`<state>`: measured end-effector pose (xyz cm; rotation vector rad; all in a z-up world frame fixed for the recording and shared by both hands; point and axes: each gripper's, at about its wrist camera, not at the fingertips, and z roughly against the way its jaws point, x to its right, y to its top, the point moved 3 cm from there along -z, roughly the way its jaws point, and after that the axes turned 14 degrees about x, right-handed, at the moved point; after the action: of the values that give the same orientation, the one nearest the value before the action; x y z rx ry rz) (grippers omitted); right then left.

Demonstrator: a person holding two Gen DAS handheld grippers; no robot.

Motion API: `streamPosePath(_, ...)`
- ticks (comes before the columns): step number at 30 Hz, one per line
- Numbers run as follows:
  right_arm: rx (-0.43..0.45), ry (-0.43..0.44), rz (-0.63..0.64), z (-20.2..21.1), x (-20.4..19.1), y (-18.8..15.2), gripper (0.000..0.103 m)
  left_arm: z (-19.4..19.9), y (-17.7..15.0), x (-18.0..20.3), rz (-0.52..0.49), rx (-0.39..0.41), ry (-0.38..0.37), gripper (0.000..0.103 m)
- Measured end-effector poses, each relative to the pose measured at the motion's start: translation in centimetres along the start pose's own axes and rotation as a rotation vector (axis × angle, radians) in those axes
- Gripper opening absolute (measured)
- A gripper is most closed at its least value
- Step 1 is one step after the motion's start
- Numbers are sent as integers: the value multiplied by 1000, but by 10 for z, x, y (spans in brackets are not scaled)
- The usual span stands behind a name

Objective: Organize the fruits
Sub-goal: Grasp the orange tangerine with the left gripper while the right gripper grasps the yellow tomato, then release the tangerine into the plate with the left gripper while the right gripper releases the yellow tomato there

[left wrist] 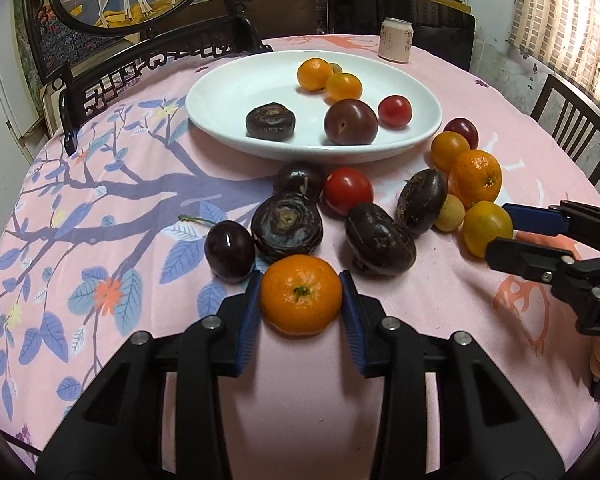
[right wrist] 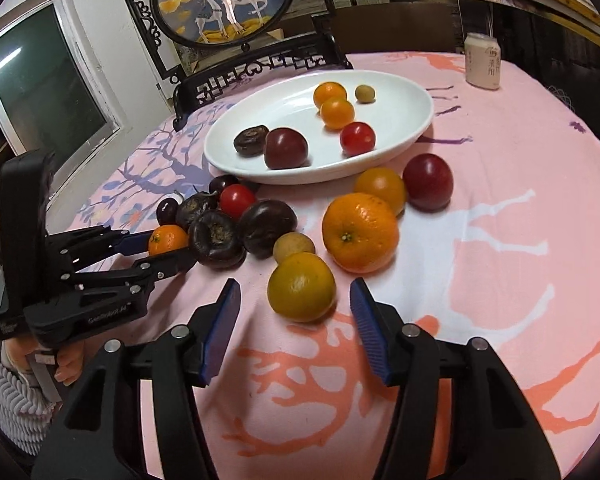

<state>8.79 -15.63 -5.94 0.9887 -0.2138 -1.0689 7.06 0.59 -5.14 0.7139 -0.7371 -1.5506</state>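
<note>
Six fruits lie in the white plate toward the worktop's far edge; about a dozen wait beside it. The left tongs clench a mandarin; the right tongs, unclenched, straddle a yellow-orange fruit.

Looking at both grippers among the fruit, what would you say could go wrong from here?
1. The left gripper grips a mandarin beside a dark plum; lifting may nudge that plum rolling.
2. The right gripper stands open around a yellow-orange fruit near a small tan fruit; closing off-centre could squirt it away.
</note>
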Motion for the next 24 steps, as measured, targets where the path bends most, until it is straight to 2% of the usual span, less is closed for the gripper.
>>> streamPosePath(2,-35,3,-7,-11,0,-2,44,0,0,0,-2,0,0,39)
streamPosePath(4,-23,2,-12,-12,0,0,36,0,0,0,-1,1,-2,38)
streamPosePath(7,9,13,-37,-5,3,2,36,2,2,0,4,8,1,38)
streamPosePath(10,94,37,-62,15,7,14,36,17,15,-3,21,68,11,38)
streamPosePath(14,163,1,-63,23,13,57,36,19,59,-18,52,128,44,38)
streamPosePath(19,188,-62,-68,-10,24,105,36,-23,109,-34,87,141,127,38)
streamPosePath(24,178,-141,-61,-54,45,119,36,-68,118,-45,129,107,152,38)
